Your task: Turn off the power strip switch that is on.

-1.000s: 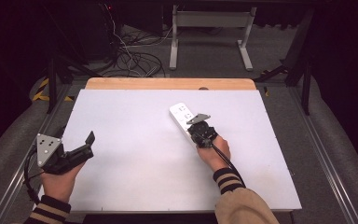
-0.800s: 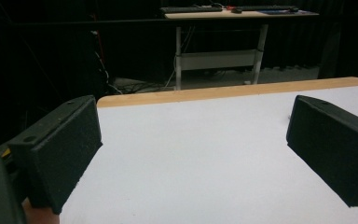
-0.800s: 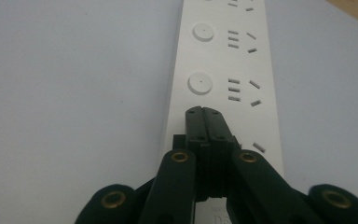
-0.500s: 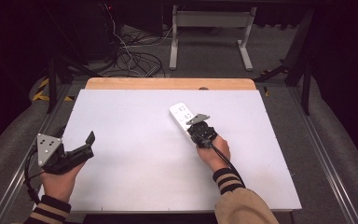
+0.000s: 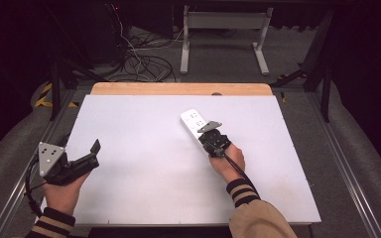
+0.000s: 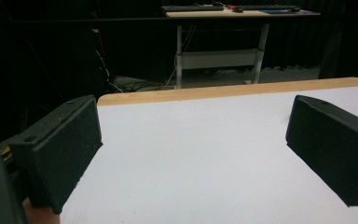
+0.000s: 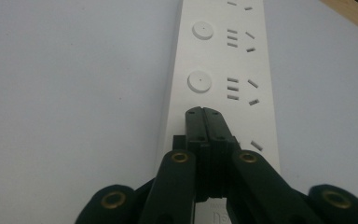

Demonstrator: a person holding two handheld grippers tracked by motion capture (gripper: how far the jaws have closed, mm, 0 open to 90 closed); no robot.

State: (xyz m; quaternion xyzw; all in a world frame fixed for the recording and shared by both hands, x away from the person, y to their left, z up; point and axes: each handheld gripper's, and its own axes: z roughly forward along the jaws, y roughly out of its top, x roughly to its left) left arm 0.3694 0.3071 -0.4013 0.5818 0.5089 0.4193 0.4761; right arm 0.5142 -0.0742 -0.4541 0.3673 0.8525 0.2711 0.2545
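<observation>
Right claw (image 7: pixel 204 114): jaws pressed flat together with no gap, nothing between them, tips poised over the near part of a white power strip (image 7: pixel 223 60). Whether the tips touch the strip's face, impossible to tell. Directly ahead of the tips, a round white button (image 7: pixel 199 81) with a cluster of socket slots beside it; farther ahead, a second round button (image 7: pixel 203 30) with its own slots. On both sides of the strip, bare pale grey surface (image 7: pixel 74 93).

From the high view, right claw (image 5: pixel 209 135) atop the near end of the power strip (image 5: pixel 192 121), which runs away from it toward the far wooden edge of the surface (image 5: pixel 144 163). Behind the claw, a hand (image 5: pixel 227 161) gripping the handle, striped cuff and tan sleeve beyond.

Left claw (image 6: pixel 191 140): jaws spread wide, holding nothing, only bare surface between and ahead of them. Past the surface's wooden far edge, a dark room with a desk (image 6: pixel 223 28) on metal legs.

From the high view, left claw (image 5: pixel 93 153) well apart from the strip, toward the opposite near corner, hovering low or resting there, cannot tell which. Grey three-cornered plate (image 5: pixel 48 156) on top, hand (image 5: pixel 64 191) beneath, striped cuff behind. Beyond the surface, tangled cables (image 5: pixel 144 64) on the floor.
</observation>
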